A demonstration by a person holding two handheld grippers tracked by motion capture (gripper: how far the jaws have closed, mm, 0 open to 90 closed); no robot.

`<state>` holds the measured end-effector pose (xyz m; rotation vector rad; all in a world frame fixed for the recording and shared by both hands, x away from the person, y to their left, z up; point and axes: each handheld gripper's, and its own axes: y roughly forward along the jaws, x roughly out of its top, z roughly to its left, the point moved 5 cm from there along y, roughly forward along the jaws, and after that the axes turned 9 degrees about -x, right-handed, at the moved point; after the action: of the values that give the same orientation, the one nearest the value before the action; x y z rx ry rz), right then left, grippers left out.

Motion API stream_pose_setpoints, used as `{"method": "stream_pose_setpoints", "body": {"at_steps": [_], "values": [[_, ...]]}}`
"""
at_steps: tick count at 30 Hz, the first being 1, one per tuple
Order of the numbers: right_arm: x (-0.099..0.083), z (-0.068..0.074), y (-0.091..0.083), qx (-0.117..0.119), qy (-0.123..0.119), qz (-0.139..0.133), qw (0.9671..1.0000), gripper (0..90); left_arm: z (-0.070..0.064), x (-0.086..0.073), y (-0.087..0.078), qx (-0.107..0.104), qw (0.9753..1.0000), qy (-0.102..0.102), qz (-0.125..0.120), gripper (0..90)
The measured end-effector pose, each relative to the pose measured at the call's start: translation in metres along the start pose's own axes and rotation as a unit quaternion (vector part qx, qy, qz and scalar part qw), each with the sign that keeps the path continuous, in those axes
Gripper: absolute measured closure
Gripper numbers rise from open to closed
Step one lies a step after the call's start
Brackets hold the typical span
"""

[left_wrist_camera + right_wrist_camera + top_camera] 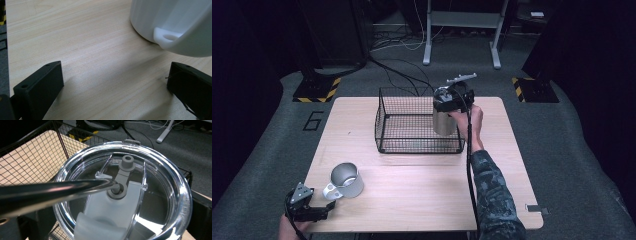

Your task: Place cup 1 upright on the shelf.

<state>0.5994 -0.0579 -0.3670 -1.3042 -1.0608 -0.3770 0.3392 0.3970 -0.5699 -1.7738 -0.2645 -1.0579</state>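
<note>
A: Firstly, item one: what is listed for the table (412, 190)?

B: A light wooden top is recorded, set on grey carpet. Near its far edge a black wire basket (384, 125) is placed, open at the top.

A: Item two, the metal vessel?

B: A steel tumbler (443, 122) is noted at the basket's right end, upright, its lower part seen through the mesh. Whether it is resting on the basket floor or held clear of it cannot be told. In the right gripper view its clear plastic lid (172, 185) is seen from above, with a grey slider piece across the middle, and a metal straw (50, 191) is seen entering the lid's hole.

A: Item three, the right gripper (451, 102)?

B: It is held over the tumbler's top by the person's right hand (472, 122). In its own view a black jaw is glimpsed on each side of the lid rim, close against it, so the jaws are entered as clamped on the tumbler.

A: Item four, the white vessel?

B: A white mug (346, 181) is logged near the table's front left corner, its mouth tilted towards the camera, its handle (166, 37) turned towards the left gripper.

A: Item five, the left gripper (314, 210)?

B: It is found at the front left edge, just beside the mug. Its jaws are spread wide, low over bare wood, with nothing between them; the mug is seen just beyond the jaw on the right of the left gripper view
</note>
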Motion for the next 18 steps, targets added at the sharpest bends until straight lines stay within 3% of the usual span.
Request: {"method": "stream_pose_setpoints", "body": {"at_steps": [18], "values": [[-0.017, 0.001, 0.03, -0.004, 0.008, 0.035, 0.9994, 3.2, 0.0, 0.0, 0.0, 0.0, 1.0, 0.0, 0.0, 0.5]]}}
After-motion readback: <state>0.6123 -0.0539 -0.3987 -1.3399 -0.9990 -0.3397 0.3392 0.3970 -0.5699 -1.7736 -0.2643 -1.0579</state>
